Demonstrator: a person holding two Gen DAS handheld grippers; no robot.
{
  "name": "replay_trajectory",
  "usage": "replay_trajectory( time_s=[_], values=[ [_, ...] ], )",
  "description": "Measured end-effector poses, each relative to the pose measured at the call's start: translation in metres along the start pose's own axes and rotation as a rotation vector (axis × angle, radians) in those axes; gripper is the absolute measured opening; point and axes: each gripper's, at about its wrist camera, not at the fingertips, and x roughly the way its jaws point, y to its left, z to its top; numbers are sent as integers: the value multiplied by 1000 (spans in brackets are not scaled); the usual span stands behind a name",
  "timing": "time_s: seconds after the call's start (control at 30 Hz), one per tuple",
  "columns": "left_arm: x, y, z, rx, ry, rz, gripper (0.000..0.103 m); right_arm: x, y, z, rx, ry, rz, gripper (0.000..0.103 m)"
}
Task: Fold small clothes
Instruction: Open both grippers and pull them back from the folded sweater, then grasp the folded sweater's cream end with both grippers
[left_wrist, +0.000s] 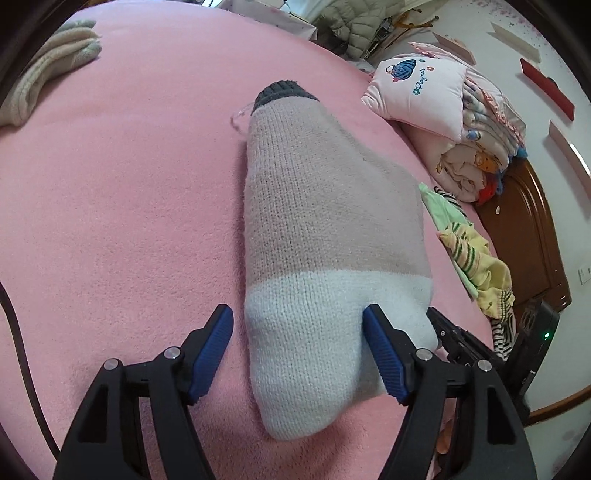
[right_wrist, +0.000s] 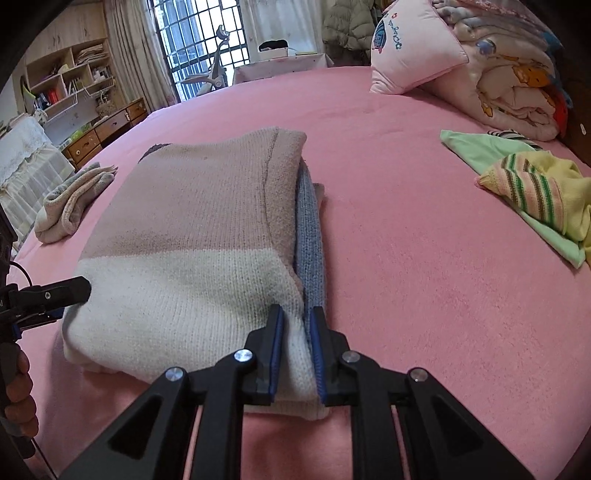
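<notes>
- Folded knit sweater (left_wrist: 332, 229), beige with a white band, lying mid-frame on the pink blanket (left_wrist: 129, 221).
- Left gripper (left_wrist: 299, 350) at lower centre, jaws spread wide, straddling the white end without pinching it; right pad touching the knit.
- Right gripper (right_wrist: 297, 354) at lower centre of its view, jaws narrow, clamped on the sweater's white near corner beside a blue-grey knit layer (right_wrist: 310, 251).
- Folded beige garment (right_wrist: 70, 206) at mid left.
- Striped yellow clothes (right_wrist: 535, 195) at right; pink pillow (right_wrist: 413, 48) at upper right.
</notes>
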Motion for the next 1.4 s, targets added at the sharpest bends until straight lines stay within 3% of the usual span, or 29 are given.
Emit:
replay_trajectory(
  time_s=[0.13,0.2,0.43,0.6,0.8,0.93,1.0,1.2,1.27,1.4],
  values=[
    [0,-3,5,-12,17,3,75,-4,-2,2,1,1,9,18],
    [-3,-6,9,-1,31,5,76,-8,-6,7,14,12,0,35],
    [-19,-22,36,88,28,5,79,-40,-20,28,74,5,83,47],
    [-15,-24,73,100,36,-29,80,-49,-21,37,98,4,145,64],
    [25,-20,112,142,135,-79,82,-18,-31,37,165,97,209,65],
    [37,-13,127,147,140,-111,82,7,-37,31,231,155,274,65],
    [42,-10,130,139,144,-121,82,16,-42,29,271,169,318,72],
    [50,-12,128,206,147,-65,82,31,-51,24,333,193,424,75],
    [49,-9,128,201,151,-42,82,32,-48,23,326,200,435,75],
    [49,7,133,155,166,-67,82,33,-40,24,286,213,454,75]
  ],
)
